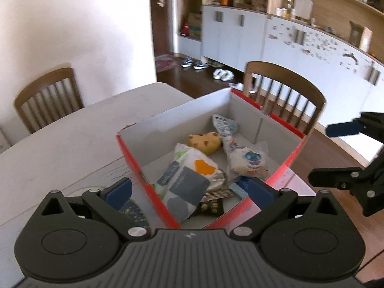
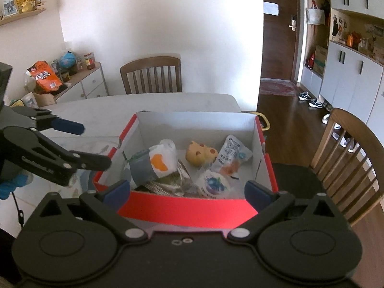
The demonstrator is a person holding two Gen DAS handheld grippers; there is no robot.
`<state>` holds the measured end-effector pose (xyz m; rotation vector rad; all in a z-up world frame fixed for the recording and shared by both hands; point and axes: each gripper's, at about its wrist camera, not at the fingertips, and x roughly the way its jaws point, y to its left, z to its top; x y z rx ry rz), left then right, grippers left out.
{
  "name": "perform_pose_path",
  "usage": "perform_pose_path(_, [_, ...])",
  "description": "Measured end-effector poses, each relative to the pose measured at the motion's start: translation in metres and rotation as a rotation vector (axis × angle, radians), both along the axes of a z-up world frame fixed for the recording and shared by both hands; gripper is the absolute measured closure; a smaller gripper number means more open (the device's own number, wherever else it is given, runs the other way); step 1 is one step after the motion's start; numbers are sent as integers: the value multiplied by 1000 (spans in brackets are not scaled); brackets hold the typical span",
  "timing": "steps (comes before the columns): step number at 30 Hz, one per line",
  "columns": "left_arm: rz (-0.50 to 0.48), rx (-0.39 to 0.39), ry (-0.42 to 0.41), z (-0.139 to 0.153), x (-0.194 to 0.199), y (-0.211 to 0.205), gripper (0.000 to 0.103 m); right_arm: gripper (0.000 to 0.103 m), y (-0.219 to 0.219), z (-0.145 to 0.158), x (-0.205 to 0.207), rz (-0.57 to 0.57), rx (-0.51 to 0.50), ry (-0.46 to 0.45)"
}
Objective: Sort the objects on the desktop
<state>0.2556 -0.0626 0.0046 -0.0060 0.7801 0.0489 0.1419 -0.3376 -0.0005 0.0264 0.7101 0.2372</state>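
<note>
Right gripper jaws wide apart, nothing between pads; red box just ahead, packets and yellow toy inside. Left gripper jaws spread, straddling box corner, gripping nothing.

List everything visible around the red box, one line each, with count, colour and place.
box: one, red outside, white inside, on the table
table: one, pale grey-white, under the box
yellow toy: one, yellow with brown spots, in the box toward the back
tissue pack: one, white and grey with an orange patch, in the box
blueberry packet: one, white with blue print, in the box near the front
long sachet: one, white with blue print, beside the toy
chairs: two, brown wood, at the table
left gripper: one, black with blue pads, open
right gripper: one, same colours, open, empty
</note>
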Motion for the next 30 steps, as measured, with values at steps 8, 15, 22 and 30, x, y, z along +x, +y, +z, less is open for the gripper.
perform_pose_path(8, [24,6,28,-6,-15,-8,0,1,4,-6,-8,-10,-17,-3])
perform_pose_path(15, [49,-27,45,-12,-20,-6,0,1,6,-8,-11,-10,-19,3])
perform_pose_path(22, [36,-2,43,-14,-27,-14,0,1,6,-11,-14,-18,-13,9])
perform_pose_path(30, [22,-9,48,-16,-29,-18,0,1,6,-11,-15,-23,-4,6])
